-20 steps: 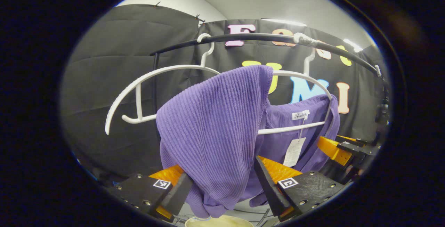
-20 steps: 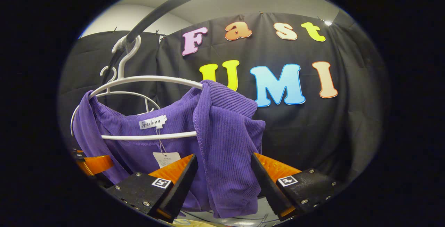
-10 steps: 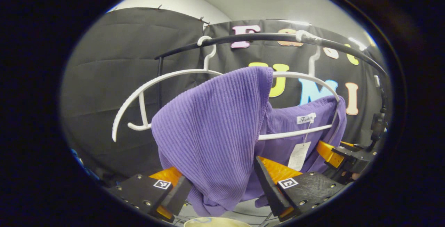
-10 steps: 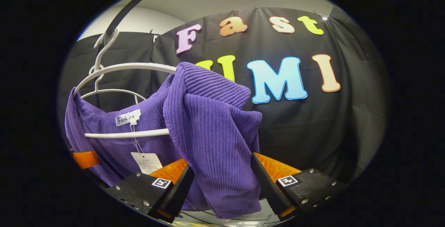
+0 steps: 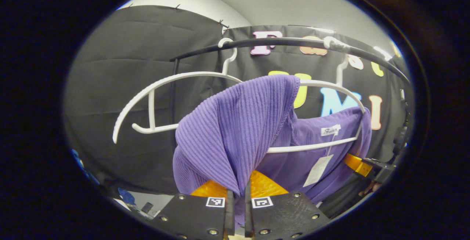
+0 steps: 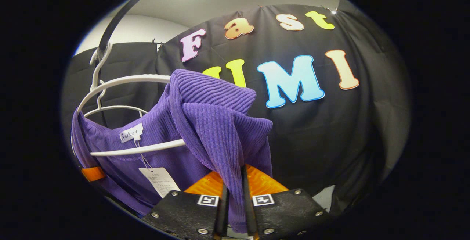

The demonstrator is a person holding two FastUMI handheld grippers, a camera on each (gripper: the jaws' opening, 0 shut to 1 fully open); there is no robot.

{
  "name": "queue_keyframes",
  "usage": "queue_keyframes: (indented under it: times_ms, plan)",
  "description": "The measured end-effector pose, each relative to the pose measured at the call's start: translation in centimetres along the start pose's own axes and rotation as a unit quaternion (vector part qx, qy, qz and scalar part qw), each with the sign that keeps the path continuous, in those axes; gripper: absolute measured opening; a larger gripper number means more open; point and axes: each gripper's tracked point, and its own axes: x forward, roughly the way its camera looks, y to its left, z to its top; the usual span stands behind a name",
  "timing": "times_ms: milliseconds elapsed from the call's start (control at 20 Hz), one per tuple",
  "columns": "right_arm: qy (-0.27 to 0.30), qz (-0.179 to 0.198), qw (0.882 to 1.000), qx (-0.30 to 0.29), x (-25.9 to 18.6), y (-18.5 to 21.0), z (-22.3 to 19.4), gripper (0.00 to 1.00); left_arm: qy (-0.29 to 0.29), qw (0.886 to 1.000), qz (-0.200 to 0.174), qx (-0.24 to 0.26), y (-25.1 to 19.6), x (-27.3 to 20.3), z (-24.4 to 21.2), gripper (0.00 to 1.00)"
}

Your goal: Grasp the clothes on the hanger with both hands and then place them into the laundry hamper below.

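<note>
**Both claws pinched on the purple top, which hangs on its hanger**

In the left gripper view, the left claw [image 5: 237, 199] at bottom centre has its fingers drawn nearly together, with a fold of the purple top [image 5: 238, 129] squeezed between them. The right gripper view shows the same for the right claw [image 6: 235, 196]: fingers close together, clamped on the hanging shoulder fold of the top [image 6: 216, 122].

The top drapes over a white hanger [image 5: 323, 85], its long axis running down from the hanger's arm toward the claws. Its neck label and a paper tag [image 5: 317, 164] hang at centre right in the left gripper view, lower left in the right gripper view. The hanger's hook sits on a dark rail [image 5: 286, 42] that arcs across the upper frame. A second, bare hanger [image 5: 147, 93] hangs on the rail at the left, beside the top.

To the left of the top and behind it there is open room up to the black cloth wall [image 5: 121, 67]. In the left gripper view the other claw [image 5: 361, 166] shows at the right edge, against the top's far side.

The hamper cannot be made out.
</note>
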Motion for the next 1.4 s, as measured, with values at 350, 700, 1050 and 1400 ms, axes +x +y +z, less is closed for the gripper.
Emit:
queue_keyframes:
  times_ms: [350, 700, 1050, 1400]
  plan:
    - [0.006, 0.037, 0.999, 0.007, -1.8, 0.5, -0.2, 0.0, -0.012, 0.999, -0.02, -0.034, 0.4, -1.3, 0.6, 0.01]
    - [-0.037, -0.013, 0.999, -0.008, -4.0, -2.6, 1.8, 0.0, -0.047, 0.997, -0.05, -0.037, 0.7, -5.1, 3.5, 0.01]
    - [-0.106, -0.059, 0.992, -0.029, -5.9, -5.0, 6.4, 0.0, -0.125, 0.985, -0.08, -0.087, 1.8, -9.7, 9.8, 0.01]
    - [-0.124, -0.074, 0.989, -0.032, -6.6, -6.1, 7.6, 0.0, -0.162, 0.981, -0.069, -0.084, 5.4, -9.8, 14.4, 0.01]
